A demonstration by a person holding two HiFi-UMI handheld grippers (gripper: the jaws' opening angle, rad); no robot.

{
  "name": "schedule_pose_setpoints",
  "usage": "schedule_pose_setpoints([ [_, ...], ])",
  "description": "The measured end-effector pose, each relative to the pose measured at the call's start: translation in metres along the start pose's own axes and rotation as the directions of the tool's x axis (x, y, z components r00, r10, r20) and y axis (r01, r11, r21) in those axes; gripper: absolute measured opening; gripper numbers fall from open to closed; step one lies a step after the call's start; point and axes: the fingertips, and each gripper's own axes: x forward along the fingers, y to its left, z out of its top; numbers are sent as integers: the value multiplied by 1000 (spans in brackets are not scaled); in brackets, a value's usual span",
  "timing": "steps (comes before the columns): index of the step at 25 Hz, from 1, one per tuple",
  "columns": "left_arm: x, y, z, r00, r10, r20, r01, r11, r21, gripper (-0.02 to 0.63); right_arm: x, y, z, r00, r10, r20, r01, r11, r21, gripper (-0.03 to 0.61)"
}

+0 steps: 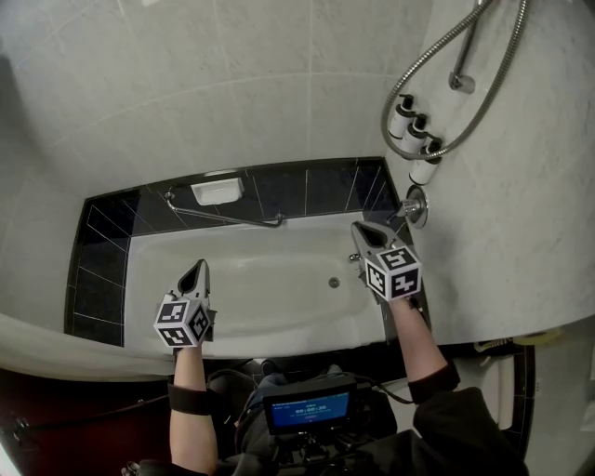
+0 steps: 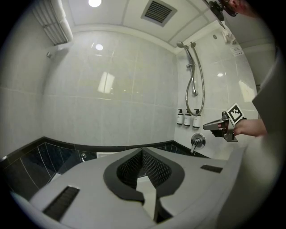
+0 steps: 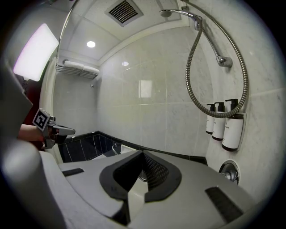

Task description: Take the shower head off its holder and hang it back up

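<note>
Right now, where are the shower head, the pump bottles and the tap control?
shower head (image 3: 166, 12): right gripper view, its round face.
pump bottles (image 3: 232, 130): right gripper view, the nearest bottle's label.
tap control (image 1: 415, 205): head view, its round chrome plate.

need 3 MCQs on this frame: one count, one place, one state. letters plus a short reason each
1. How many dispenser bottles are there?
A) two B) three C) five

2. Where is the shower head?
A) below the dispenser bottles B) up on its holder C) level with the dispenser bottles

3. How do the jaws of the right gripper stand?
A) shut, nothing between B) wide open C) shut on the shower head

Key: 1 B, three stand in a row on the wall. 2 B, it sits in the holder well above the bottles. 3 A, the tips meet with nothing between them.
</note>
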Motion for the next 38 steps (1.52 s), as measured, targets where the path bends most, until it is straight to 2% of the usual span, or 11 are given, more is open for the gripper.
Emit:
schedule_pose_setpoints([
  [8,-1,-1,-2,1000,5,2,-5,1000,5,1,1,-2,-6,1000,0,-7,0,1000,5,20],
  [12,26,-1,12,998,-10,59,8,1000,25,1,14,-23,9,999,-28,37,29,999,-16,20],
  [16,5,-7,8,1000,-14,24,14,1000,15,1,4,-1,-26,999,-6,-31,7,1000,16,20],
  [20,25,-23,56,996,-68,59,64,995,72,2,-1,-13,-19,999,-23,-43,23,1000,12,20],
  [23,49,-37,111,988,-117,106,97,980,176,28,-5,-26,-16,998,-44,-42,44,999,-3,20],
  [25,66,-50,159,978,-150,145,108,958,266,57,-7,-31,-14,998,-51,-37,51,999,-3,20],
  [27,80,-69,212,964,-190,185,114,926,360,117,-9,-36,-11,998,-54,-31,54,999,0,20],
  [29,92,-93,266,947,-234,219,110,879,464,184,-10,-39,-9,998,-57,-25,57,998,4,20],
  [31,101,-122,316,932,-271,240,84,807,584,218,-11,-43,-8,998,-59,-21,59,998,9,20],
  [33,108,-150,361,921,-300,251,48,723,689,255,-11,-47,-6,998,-61,-16,61,998,14,20],
  [38,117,-215,448,900,-340,271,-49,539,841,333,-11,-52,-3,999,-54,-7,54,998,24,20],
])
